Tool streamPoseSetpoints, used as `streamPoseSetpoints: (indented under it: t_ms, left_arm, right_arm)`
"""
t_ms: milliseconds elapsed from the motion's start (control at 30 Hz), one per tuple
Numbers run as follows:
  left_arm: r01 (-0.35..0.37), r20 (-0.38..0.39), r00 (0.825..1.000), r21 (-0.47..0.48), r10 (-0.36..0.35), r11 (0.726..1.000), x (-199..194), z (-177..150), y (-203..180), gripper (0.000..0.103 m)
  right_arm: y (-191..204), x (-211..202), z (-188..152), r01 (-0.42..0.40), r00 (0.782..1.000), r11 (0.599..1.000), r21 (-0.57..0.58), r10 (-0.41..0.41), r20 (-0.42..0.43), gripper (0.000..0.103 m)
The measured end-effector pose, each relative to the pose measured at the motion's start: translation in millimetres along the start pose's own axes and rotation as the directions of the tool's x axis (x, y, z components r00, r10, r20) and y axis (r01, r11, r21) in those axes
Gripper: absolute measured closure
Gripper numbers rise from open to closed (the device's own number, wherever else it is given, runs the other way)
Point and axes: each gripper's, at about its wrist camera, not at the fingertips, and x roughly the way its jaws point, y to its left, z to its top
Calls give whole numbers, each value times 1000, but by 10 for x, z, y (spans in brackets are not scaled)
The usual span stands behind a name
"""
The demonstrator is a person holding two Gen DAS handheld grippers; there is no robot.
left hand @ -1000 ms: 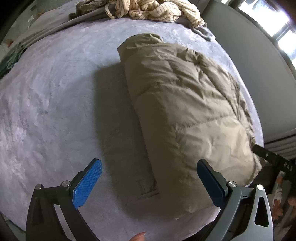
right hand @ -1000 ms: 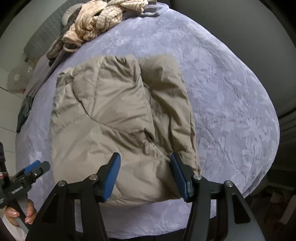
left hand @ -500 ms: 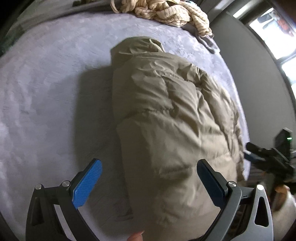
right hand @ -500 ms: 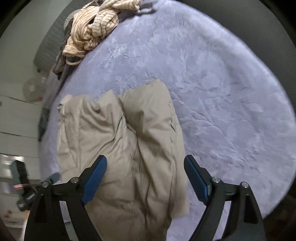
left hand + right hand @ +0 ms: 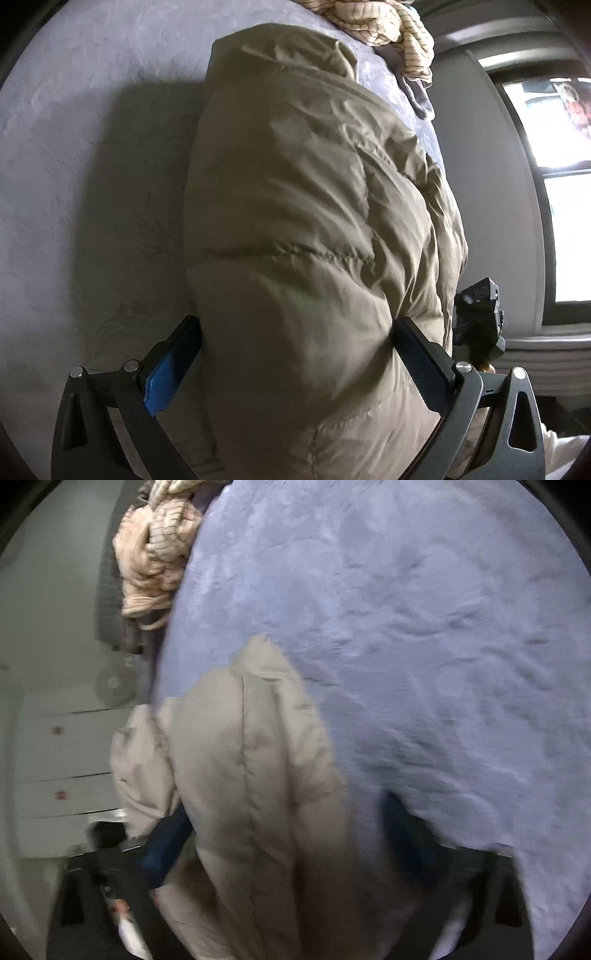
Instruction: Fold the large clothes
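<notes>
A khaki puffer jacket (image 5: 303, 206) lies folded into a long bundle on the lavender bed cover (image 5: 66, 155). My left gripper (image 5: 297, 369) straddles its near end, jaws wide, with padding bulging between the blue pads (image 5: 173, 369). In the blurred right wrist view the jacket (image 5: 251, 768) also runs between the fingers of my right gripper (image 5: 286, 842), whose jaws are opening and stand wide, not pressing the cloth. The right gripper's black body (image 5: 476, 317) shows past the jacket's right edge in the left wrist view.
A heap of cream striped clothes (image 5: 391, 33) (image 5: 155, 557) sits at the bed's far end. A bright window (image 5: 554, 192) and a grey wall are on the right. White drawers (image 5: 62, 760) and a fan (image 5: 114, 683) stand beyond the bed's left edge.
Both grippers have sunk and closed in on the jacket's near end, which now fills the space between their fingers. The right gripper's jaws have widened a lot. The left jaws kept their width.
</notes>
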Motion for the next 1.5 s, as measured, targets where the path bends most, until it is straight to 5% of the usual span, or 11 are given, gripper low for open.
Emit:
streamPoseSetpoints:
  t_ms: [100, 167, 367, 633, 733, 867, 1067, 1267, 1500]
  left_arm:
    - [5, -6, 1000, -2, -5, 1000, 17, 17, 2, 1]
    - [11, -11, 1000, 3, -11, 1000, 0, 37, 2, 1]
    - [56, -10, 998, 48, -55, 997, -89, 238, 134, 1]
    - [154, -123, 981, 34, -149, 988, 296, 334, 184, 0]
    - [106, -118, 988, 38, -101, 994, 355, 343, 89, 0]
    - [-43, -68, 996, 114, 51, 993, 328, 281, -203, 0]
    - [-197, 15, 980, 159, 197, 967, 283, 237, -514, 0]
    - [-249, 48, 968, 150, 245, 957, 371, 248, -802, 0]
    - [-231, 61, 973, 159, 224, 960, 311, 184, -674, 3]
  right_arm:
    - [2, 47, 22, -197, 980, 978, 72, 199, -22, 0]
    - [80, 64, 20, -241, 969, 968, 67, 244, -47, 0]
    - [497, 217, 6, -89, 982, 986, -144, 63, -175, 0]
    - [753, 686, -47, 36, 952, 955, -296, -123, -281, 0]
    - [746, 767, -29, 61, 948, 960, -274, -142, -285, 0]
    - [773, 783, -67, 91, 946, 962, -259, -165, -279, 0]
    - [751, 723, -102, 120, 948, 969, -218, -177, -264, 6]
    - [848, 721, -56, 98, 950, 969, -228, -159, -268, 29]
    - [877, 703, -62, 96, 955, 972, -216, -151, -256, 37]
